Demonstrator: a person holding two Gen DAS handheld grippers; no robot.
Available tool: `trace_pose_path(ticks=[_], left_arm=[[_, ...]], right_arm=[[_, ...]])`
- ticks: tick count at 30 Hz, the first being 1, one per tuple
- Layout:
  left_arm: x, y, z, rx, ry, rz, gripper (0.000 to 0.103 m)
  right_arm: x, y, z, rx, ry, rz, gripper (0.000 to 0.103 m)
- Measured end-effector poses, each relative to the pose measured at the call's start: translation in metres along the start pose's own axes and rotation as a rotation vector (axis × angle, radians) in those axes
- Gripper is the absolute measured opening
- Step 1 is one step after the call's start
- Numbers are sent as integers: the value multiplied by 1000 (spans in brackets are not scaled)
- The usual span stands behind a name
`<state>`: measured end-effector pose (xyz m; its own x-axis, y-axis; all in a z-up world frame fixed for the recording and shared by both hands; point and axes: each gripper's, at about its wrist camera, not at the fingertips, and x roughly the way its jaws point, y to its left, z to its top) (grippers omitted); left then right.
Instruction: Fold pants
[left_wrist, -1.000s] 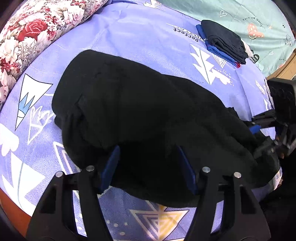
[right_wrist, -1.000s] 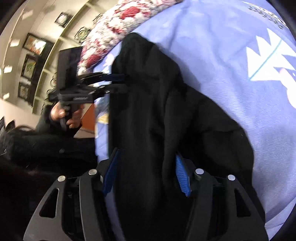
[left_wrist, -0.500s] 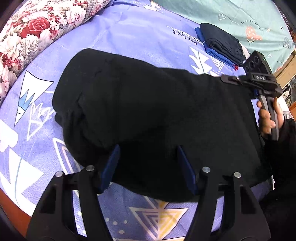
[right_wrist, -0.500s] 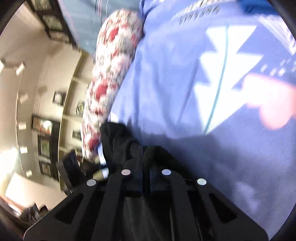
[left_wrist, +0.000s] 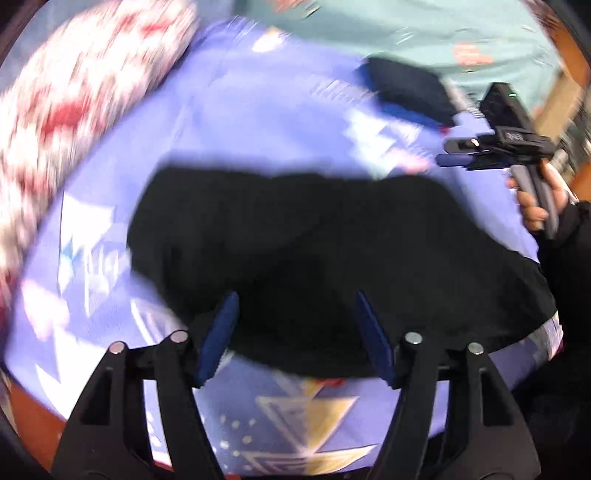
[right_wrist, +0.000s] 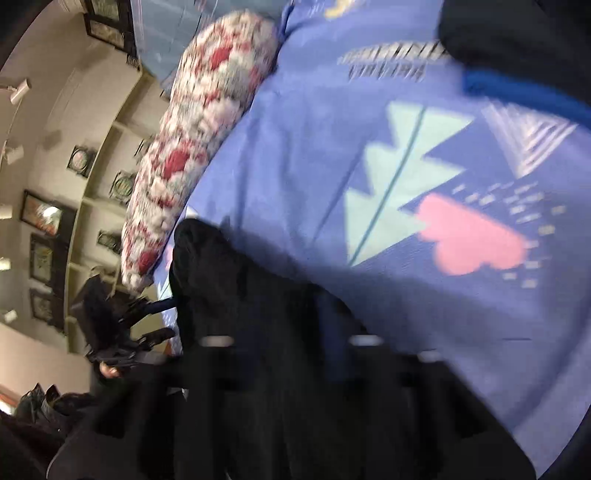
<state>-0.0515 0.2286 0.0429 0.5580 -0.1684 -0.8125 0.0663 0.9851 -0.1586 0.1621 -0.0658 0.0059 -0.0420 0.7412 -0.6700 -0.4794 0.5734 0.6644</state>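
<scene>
Purple bedsheet (left_wrist: 258, 122), spread left tongs (left_wrist: 295, 332) over pants (left_wrist: 314, 240)

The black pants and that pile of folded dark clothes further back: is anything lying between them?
Nothing but bare purple bedsheet between the black pants and the folded clothes, seen in the left wrist view.

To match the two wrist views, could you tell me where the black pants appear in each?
Left wrist: black pants fill the centre, past the open left gripper.
Right wrist: black pants sit lower left, blurred.
Shared landmark: the floral pillow.
</scene>
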Motion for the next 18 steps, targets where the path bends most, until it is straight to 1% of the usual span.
trace_pose_path(ticks=[1, 2, 3, 4, 6, 7, 8, 9, 10, 11, 13, 14, 15, 16, 17, 18], left_arm=[[-7, -7, 9, 27, -40, 2, 77], [-13, -11, 20, 40, -85, 15, 85], [-12, -11, 31, 37, -112, 12, 88], [-4, -8, 40, 35, -111, 12, 88], [22, 8, 47, 6, -68, 81, 87], [39, 22, 47, -35, -24, 93, 87], [59, 41, 42, -86, 37, 104, 85], [72, 56, 33, -122, 79, 134, 78], [78, 66, 26, -134, 99, 141, 77], [79, 73, 16, -120, 88, 141, 77], [74, 72, 5, -80, 61, 158, 77], [71, 71, 2, -71, 57, 168, 77], [68, 71, 1, -71, 55, 172, 77], [65, 70, 1, -73, 53, 178, 77], [59, 67, 2, -80, 48, 185, 77], [51, 60, 2, -79, 35, 182, 77]], right_arm=[[-18, -3, -2, 16, -65, -35, 70], [-36, -4, -3, 44, -111, -43, 70], [-47, -2, -7, 55, -140, -36, 70], [-56, 1, -12, 52, -157, -41, 69], [-65, 16, -33, 41, -155, -55, 65], [-65, 22, -47, 39, -144, -61, 64], [-62, 24, -68, 58, -130, -85, 64], [-56, 24, -85, 90, -116, -116, 64], [-48, 17, -110, 142, -97, -162, 64], [-43, 11, -126, 170, -100, -201, 64], [-34, -6, -157, 213, -121, -303, 64], [-37, -20, -175, 242, -165, -344, 52], [-46, -28, -189, 271, -222, -326, 46], [-58, -34, -203, 315, -272, -298, 47], [-83, -35, -223, 354, -360, -281, 47], [-103, -32, -237, 362, -425, -288, 51]])
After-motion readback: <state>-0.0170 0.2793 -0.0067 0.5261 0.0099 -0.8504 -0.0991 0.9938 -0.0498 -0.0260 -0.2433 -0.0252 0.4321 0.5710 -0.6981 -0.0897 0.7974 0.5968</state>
